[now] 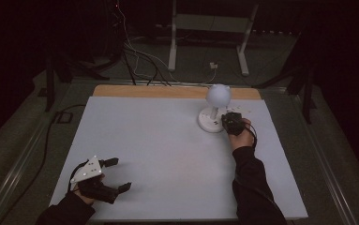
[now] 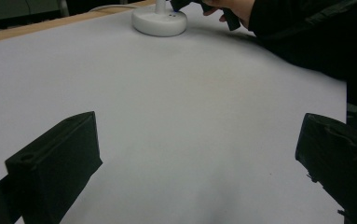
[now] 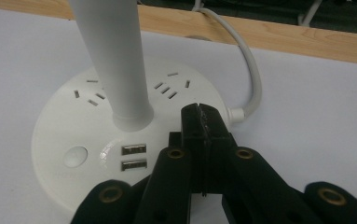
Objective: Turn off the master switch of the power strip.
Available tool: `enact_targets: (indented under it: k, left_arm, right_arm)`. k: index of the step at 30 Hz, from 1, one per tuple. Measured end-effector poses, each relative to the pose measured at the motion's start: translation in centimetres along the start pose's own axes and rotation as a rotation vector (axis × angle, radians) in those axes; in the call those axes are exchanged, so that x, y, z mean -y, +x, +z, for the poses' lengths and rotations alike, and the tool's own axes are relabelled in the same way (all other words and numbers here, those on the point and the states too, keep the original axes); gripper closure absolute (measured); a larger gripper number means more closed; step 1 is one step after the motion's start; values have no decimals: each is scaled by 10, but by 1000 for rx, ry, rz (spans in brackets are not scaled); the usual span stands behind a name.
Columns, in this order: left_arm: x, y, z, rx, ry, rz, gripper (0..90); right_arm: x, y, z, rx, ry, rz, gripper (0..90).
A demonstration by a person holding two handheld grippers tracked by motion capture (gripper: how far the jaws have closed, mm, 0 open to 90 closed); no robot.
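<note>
A white desk lamp stands at the far right of the table, with a globe head (image 1: 218, 95) on a stem (image 3: 115, 60) above a round base (image 1: 208, 123). The base (image 3: 59, 135) carries socket slots, two USB ports (image 3: 134, 157) and a round button (image 3: 75, 156). My right gripper (image 1: 225, 122) is shut with nothing between its jaws, and its tips (image 3: 203, 114) rest at the base's edge beside the stem. My left gripper (image 1: 120, 174) lies near the front left corner, wide open and empty (image 2: 197, 163) over bare white table.
A white cable (image 3: 250, 79) leaves the lamp base (image 2: 160, 21) toward the wooden back edge (image 1: 168, 91). The white mat (image 1: 158, 140) covers the table. Cables and a white stand (image 1: 210, 33) lie on the floor beyond.
</note>
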State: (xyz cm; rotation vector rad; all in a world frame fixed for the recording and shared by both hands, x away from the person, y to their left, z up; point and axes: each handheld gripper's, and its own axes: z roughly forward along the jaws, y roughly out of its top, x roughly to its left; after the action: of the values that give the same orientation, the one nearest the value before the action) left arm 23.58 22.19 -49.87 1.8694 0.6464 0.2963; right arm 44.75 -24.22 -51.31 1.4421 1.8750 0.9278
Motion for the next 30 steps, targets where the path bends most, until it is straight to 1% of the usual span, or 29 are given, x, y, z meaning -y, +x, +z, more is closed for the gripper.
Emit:
enact_targets:
  k: [1,2,3,4,5,7,10,11,12,14,15,17,20,21,23,26,30]
  left_arm:
    - [0,0,0,1,0,0,4]
    - [0,0,0,0,0,0,4]
    - [0,0,0,0,0,-1,4]
    - [0,0,0,0,-1,-1,4]
    - [0,0,0,0,-1,0,4]
    - [0,0,0,0,1,1,4]
    - [0,0,0,0,-1,0,4]
    - [0,0,0,0,-1,0,4]
    - [0,0,0,0,3,0,4]
    - [0,0,0,-1,3,1,4]
    - [0,0,0,0,1,2,4]
    - [0,0,-1,-1,-1,-1,4]
    - [0,1,-1,-3,-1,-1,4]
    - [0,1,-1,-2,0,1,4]
    - [0,0,-1,0,-1,0,4]
    - [0,0,-1,-1,-2,0,4]
    - [0,1,-1,-4,-3,0,4]
  right_arm:
    - [0,0,0,-1,2,-5,900]
    - [1,0,1,29,-9,-13,900]
    - [1,1,1,38,-11,-15,900]
    - [0,2,1,44,-1,-13,900]
    - [-1,2,1,45,9,-6,900]
    - [-4,2,1,41,24,-9,900]
    - [-2,2,2,29,18,-11,900]
    - [-3,4,3,46,21,-33,900]
    - [-3,6,3,59,21,-40,900]
    - [-5,6,4,20,27,-10,900]
    - [-4,7,5,15,20,-12,900]
    - [-4,9,5,30,18,-15,900]
    - [-5,4,5,0,19,5,900]
    - [-4,4,4,-6,15,5,900]
    - [-3,5,4,3,8,-8,900]
    - [-2,4,4,2,-1,-3,900]
    - [-1,5,4,5,-6,-12,900]
